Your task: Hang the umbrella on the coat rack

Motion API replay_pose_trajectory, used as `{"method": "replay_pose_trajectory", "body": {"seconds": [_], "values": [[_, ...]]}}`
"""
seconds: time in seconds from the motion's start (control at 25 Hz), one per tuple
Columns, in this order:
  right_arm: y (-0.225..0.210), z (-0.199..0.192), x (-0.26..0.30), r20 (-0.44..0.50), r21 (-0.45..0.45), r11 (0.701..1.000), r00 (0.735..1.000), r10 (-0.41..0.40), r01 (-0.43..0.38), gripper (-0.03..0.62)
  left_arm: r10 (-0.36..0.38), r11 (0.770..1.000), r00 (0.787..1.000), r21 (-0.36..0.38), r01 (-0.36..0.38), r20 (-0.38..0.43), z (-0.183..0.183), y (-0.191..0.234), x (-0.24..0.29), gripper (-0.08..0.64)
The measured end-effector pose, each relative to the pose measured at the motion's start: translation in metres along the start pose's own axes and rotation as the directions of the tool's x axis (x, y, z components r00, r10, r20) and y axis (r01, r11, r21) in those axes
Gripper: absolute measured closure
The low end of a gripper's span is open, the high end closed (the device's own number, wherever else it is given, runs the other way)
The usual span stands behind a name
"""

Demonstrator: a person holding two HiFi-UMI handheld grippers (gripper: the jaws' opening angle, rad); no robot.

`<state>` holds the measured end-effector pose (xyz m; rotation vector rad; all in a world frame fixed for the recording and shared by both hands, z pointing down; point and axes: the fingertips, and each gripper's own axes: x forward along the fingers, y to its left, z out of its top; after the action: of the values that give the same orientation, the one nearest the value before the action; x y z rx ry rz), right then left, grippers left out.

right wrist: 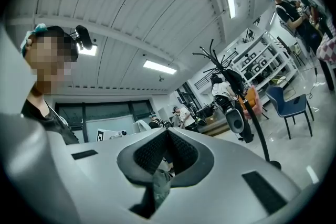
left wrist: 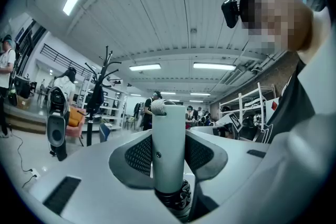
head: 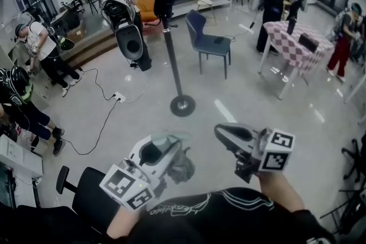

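A folded umbrella with a pale grey handle [left wrist: 168, 149] stands upright between my left gripper's [left wrist: 168, 139] jaws, which are shut on it. Its dark bundled canopy [head: 182, 167] shows beside the left gripper [head: 166, 146] in the head view. My right gripper [head: 226, 133] is level to the right of it and shut. A thin grey strap [right wrist: 160, 181] is pinched low between the right gripper's [right wrist: 168, 136] jaws. The black coat rack [head: 170, 48] stands ahead on a round base [head: 182, 105], its hooks [left wrist: 105, 63] high up with a dark item hanging there.
A person in white with a large black-and-white device [head: 128, 37] stands left of the rack. A blue chair [head: 209, 40] and a checked table [head: 294, 46] with people are to the right. A cable and power strip [head: 119, 98] lie on the floor; a black office chair [head: 91, 191] is near left.
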<state>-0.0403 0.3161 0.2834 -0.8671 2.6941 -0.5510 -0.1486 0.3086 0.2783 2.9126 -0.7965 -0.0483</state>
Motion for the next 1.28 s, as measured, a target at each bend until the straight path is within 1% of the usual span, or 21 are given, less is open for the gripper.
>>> {"method": "replay_pose_trajectory", "body": {"seconds": [0.24,0.44,0.56,0.92,1.08,1.28], "values": [[-0.024,0.012,-0.014,-0.004,0.002,1.0,1.0,0.0,0.0,0.58,0.003,1.0,1.0,-0.006,-0.003,0.007,-0.001,-0.002,0.028,0.416],[-0.056,0.029,-0.036,-0.011,0.007,1.0,1.0,-0.004,0.004,0.58,0.018,1.0,1.0,-0.013,-0.018,0.001,-0.002,-0.006,0.07,0.416],[-0.065,0.032,-0.046,-0.008,0.007,1.0,1.0,-0.01,0.01,0.58,0.025,0.999,1.0,-0.026,-0.025,0.003,-0.007,-0.006,0.08,0.416],[-0.101,0.047,-0.083,-0.003,0.004,1.0,1.0,-0.012,0.012,0.58,0.05,0.998,0.998,-0.045,-0.048,0.036,-0.009,-0.016,0.125,0.416],[-0.115,0.049,-0.084,-0.003,0.025,1.0,1.0,-0.016,0.016,0.58,0.038,0.998,0.999,-0.052,-0.037,0.028,-0.009,-0.013,0.137,0.416],[-0.14,0.05,-0.072,-0.003,0.048,0.999,1.0,-0.022,0.022,0.58,0.044,0.996,0.999,-0.075,-0.042,0.027,-0.009,0.009,0.149,0.416]]}}
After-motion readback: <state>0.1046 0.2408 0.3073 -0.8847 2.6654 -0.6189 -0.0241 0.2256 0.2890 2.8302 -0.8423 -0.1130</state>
